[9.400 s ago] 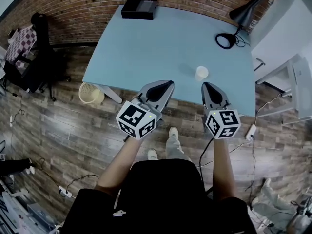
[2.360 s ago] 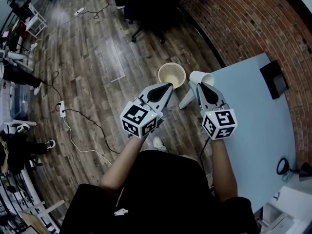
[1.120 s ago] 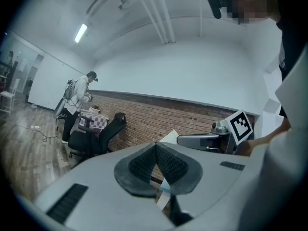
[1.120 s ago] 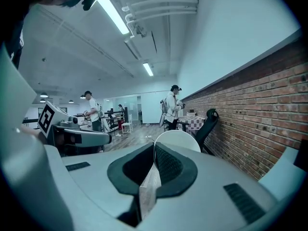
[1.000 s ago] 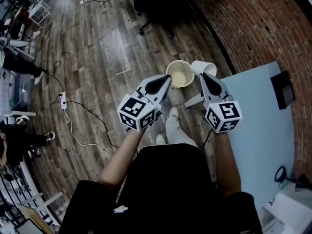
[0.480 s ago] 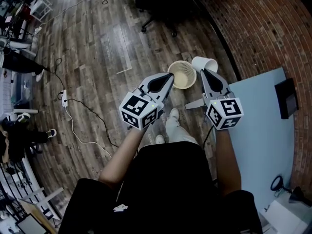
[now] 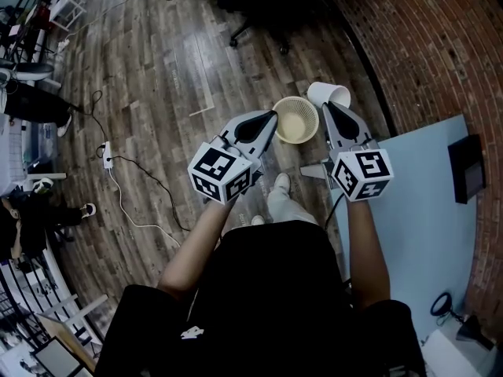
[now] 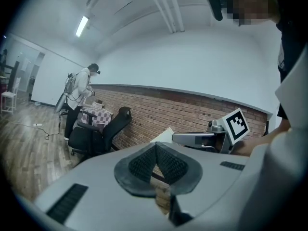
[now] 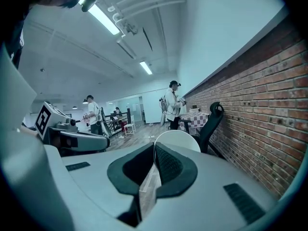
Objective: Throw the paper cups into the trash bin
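The only print in sight is the black-and-white square pattern on the marker cube of the left gripper point(image 7: 273, 115) and of the right gripper point(image 7: 326, 104); no lettering can be read.

Early in the recording the paper cup point(image 7: 330, 94) stood upright on the pale blue table point(image 7: 416, 226). It is now off the table, pinched by its wall in the right gripper's clenched jaws at upper centre of the head view. Over the last second it has stayed just beside the upper right edge of the trash bin point(image 7: 299, 124), while the table has slid toward the lower right corner.

In the right gripper view point(image 9: 154, 148) the thin white cup wall point(image 9: 178, 139) runs between the ribbed black pads, and its round rim arches beyond them. The left gripper point(image 8: 156, 146) is clenched on nothing, its textured pads meeting at the tips.

The bin is a round, cream, open basket on a dark wood-plank floor point(image 7: 157, 93). A rough red brick wall point(image 7: 424, 45) fills the upper right.
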Motion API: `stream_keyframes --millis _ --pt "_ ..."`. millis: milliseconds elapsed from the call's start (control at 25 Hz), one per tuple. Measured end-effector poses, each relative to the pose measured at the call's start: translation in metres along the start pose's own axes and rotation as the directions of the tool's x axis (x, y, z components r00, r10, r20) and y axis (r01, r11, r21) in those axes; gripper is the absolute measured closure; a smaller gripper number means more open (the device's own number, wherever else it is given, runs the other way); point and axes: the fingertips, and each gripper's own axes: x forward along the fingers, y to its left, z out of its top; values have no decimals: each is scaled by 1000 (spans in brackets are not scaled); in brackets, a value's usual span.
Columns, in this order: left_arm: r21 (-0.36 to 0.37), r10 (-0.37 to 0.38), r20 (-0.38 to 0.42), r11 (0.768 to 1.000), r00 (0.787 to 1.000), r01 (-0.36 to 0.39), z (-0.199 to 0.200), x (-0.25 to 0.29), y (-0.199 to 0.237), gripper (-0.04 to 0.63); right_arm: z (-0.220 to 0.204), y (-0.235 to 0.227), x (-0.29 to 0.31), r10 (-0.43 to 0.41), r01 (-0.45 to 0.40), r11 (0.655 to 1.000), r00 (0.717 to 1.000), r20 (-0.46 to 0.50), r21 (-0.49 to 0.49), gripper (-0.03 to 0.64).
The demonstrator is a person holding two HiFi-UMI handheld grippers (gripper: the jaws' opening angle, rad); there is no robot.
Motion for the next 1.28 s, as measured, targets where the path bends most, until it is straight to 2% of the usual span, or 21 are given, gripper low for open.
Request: stream_keyframes --millis 240,560,840,1080,1280 --pt "-6 17 -24 1000 1000 -17 4 36 4 592 2 -36 15 14 -14 999 1000 1 30 603" --pt "-9 51 -45 999 998 -52 1 65 12 592 -6 -61 31 56 -56 997 998 -3 62 603" --pt "0 63 -60 998 996 -63 4 77 21 592 -10 -73 42 57 -55 996 998 -16 73 603" --pt "-13 45 -87 999 995 -46 -1 84 38 592 -17 -79 52 28 -25 997 999 -40 80 603" --pt "-28 -3 -81 1000 997 1 3 98 56 592 -20 -83 64 -17 21 996 998 -53 81 603"
